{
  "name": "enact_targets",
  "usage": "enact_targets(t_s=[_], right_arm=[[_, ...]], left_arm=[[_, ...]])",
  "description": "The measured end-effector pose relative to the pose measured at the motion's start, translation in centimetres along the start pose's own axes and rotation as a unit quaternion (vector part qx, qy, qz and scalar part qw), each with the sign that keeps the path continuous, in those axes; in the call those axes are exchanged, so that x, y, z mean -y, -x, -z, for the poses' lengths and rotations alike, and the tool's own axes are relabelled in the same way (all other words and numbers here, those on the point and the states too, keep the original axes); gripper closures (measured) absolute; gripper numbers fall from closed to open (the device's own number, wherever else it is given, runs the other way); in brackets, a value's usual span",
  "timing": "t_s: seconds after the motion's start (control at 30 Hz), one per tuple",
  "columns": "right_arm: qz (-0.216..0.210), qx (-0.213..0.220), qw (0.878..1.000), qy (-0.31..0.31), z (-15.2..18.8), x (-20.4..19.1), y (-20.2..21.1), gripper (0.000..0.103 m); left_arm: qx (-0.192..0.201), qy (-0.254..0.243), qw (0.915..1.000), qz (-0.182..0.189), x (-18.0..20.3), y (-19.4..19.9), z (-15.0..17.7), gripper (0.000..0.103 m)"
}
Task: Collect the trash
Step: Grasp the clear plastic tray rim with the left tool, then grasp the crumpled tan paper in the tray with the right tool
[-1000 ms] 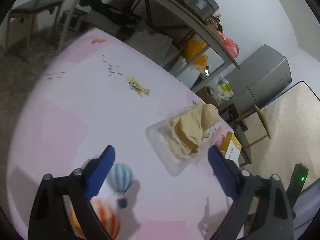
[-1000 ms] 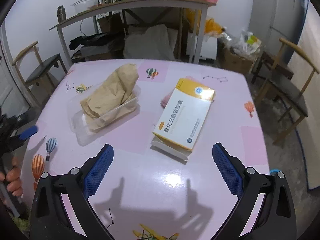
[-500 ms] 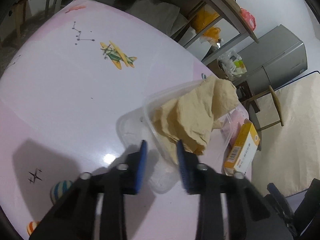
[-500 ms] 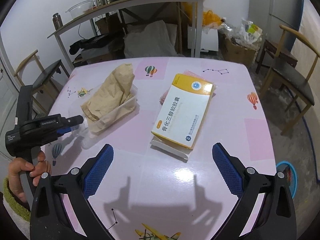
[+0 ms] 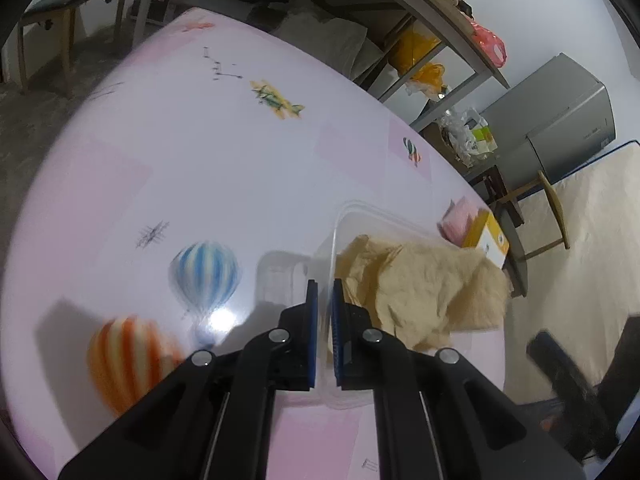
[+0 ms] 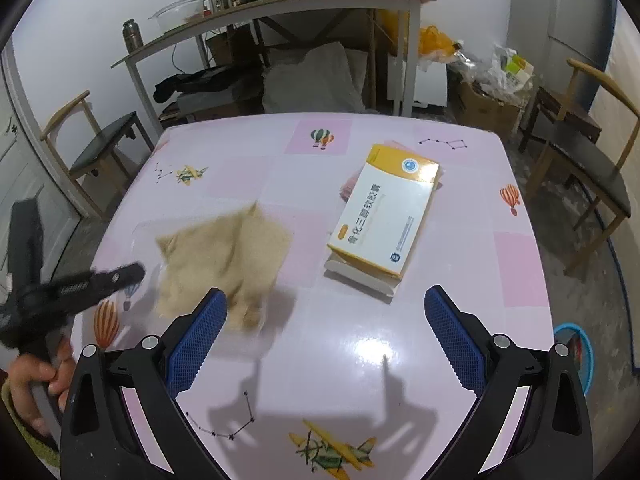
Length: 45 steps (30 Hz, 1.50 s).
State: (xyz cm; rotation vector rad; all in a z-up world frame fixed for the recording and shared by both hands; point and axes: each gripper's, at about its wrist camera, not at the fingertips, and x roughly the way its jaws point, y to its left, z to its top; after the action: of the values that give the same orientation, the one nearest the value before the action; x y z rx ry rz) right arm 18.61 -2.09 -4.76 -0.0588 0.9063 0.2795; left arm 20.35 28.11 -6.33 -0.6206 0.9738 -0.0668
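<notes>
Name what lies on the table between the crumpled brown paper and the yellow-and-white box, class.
Nothing: in the right wrist view only bare pink tablecloth separates the brown paper from the yellow-and-white box.

Each gripper (image 6: 324,336) has 2 black plastic arms with silver screws and blue, cross-hatched fingers (image 6: 196,338). The left gripper (image 5: 323,330) matches. A green cuff (image 6: 18,420) covers the wrist.
</notes>
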Motion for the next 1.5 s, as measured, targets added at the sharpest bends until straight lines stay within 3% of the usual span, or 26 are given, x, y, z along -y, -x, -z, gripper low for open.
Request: enact_targets(t_s=[0.33, 0.77, 1.27, 1.4, 1.5], right_arm=[[-0.024, -0.012, 1.000, 0.014, 1.2, -1.4, 0.4, 0.008], [-0.045, -0.010, 0.999, 0.026, 1.3, -3.3, 0.8, 0.008], [-0.111, -0.034, 0.993, 0.000, 0.9, -3.7, -0.7, 0.019], [-0.123, -0.047, 0.991, 0.000, 0.6, -4.2, -2.0, 0.029], [-0.117, -0.054, 0.992, 0.016, 0.6, -5.1, -2.8, 0.050]], left_arm=[[0.005, 0.003, 0.9999, -0.012, -2.6, 4.6, 4.7, 0.097], [0.006, 0.012, 0.9999, -0.002, -3.6, 4.5, 5.0, 0.097], [0.003, 0.000, 1.0000, -0.003, -3.4, 4.3, 5.3, 0.096], [0.005, -0.002, 1.0000, -0.008, -3.1, 4.1, 5.4, 0.096], [0.005, -0.002, 0.9999, -0.009, -3.0, 4.0, 5.5, 0.096]])
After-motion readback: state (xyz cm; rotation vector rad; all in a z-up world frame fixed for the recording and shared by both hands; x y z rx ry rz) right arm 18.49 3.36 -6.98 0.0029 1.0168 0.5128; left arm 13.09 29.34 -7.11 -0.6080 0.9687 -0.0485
